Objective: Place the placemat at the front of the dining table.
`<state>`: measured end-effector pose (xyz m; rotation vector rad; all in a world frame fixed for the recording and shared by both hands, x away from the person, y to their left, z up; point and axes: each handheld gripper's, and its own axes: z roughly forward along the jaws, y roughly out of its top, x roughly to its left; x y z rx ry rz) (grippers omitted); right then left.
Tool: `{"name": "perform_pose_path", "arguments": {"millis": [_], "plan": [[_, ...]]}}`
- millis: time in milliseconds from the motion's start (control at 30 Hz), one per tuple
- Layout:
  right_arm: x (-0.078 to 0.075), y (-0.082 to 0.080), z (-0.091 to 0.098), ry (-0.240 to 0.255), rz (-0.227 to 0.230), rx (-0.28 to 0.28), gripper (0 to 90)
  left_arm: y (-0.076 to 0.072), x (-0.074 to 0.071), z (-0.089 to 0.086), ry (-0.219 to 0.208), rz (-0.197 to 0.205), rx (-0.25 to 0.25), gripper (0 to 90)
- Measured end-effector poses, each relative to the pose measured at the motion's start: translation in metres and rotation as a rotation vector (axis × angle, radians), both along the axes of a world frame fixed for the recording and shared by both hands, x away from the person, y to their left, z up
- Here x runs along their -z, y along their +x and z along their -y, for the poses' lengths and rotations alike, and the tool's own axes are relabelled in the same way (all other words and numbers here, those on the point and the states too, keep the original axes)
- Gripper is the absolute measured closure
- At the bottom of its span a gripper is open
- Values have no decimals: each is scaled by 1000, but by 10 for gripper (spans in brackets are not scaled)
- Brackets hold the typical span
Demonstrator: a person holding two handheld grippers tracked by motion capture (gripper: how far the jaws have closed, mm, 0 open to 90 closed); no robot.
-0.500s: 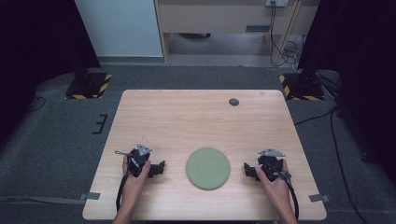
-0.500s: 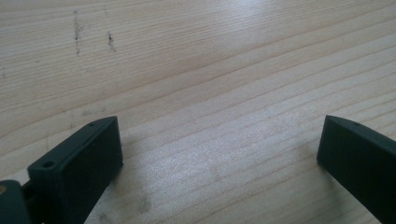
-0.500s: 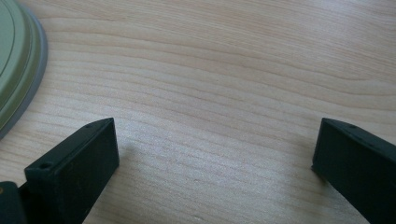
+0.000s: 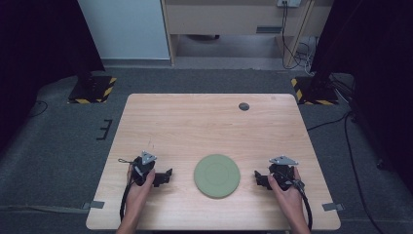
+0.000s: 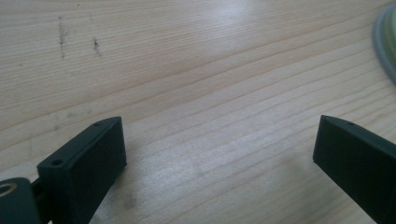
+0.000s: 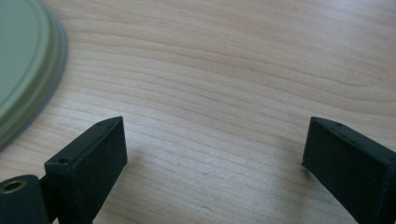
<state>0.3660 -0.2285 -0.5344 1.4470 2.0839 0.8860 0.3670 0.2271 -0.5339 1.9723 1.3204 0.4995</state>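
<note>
A round green plate (image 4: 217,175) lies upside down near the front middle of the wooden table (image 4: 195,122). My left gripper (image 4: 167,176) rests on the table to the plate's left, jaws wide apart over bare wood, pointing toward the plate. My right gripper (image 4: 258,179) rests to the plate's right, also pointing at it, jaws wide apart with nothing between them. In the left gripper view (image 5: 219,144) the plate's rim (image 5: 386,42) shows at the far right edge. The right gripper view (image 6: 215,144) has the plate (image 6: 23,60) at its upper left.
A small dark round hole or grommet (image 4: 244,106) sits near the table's far edge. Grey carpet surrounds the table, with black stands on hazard-striped bases (image 4: 92,87) at both far corners and cables (image 4: 350,146) on the floor at right.
</note>
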Motion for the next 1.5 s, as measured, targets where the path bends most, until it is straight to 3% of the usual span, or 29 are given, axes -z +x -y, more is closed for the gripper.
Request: {"name": "perform_pose_path", "arguments": {"millis": [100, 300, 533, 900, 1100, 1500], "plan": [[-4, -6, -2, 2, 36, -24, 64, -4, -4, 1, -18, 25, 13, 19], [-5, -9, -5, -8, 55, -58, 64, -11, -6, 5, -34, 51, 55, 21], [-6, -12, -13, -28, 70, -90, 61, -14, -6, 18, -25, 40, 132, 29], [-10, -17, -22, -19, 78, -132, 59, -20, -2, 47, -16, 25, 208, 25], [-12, -19, -29, -24, 83, -162, 59, -24, -5, 56, -21, 36, 241, 26], [-12, -23, -38, -40, 91, -220, 57, -25, -4, 65, -28, 42, 248, 26]]}}
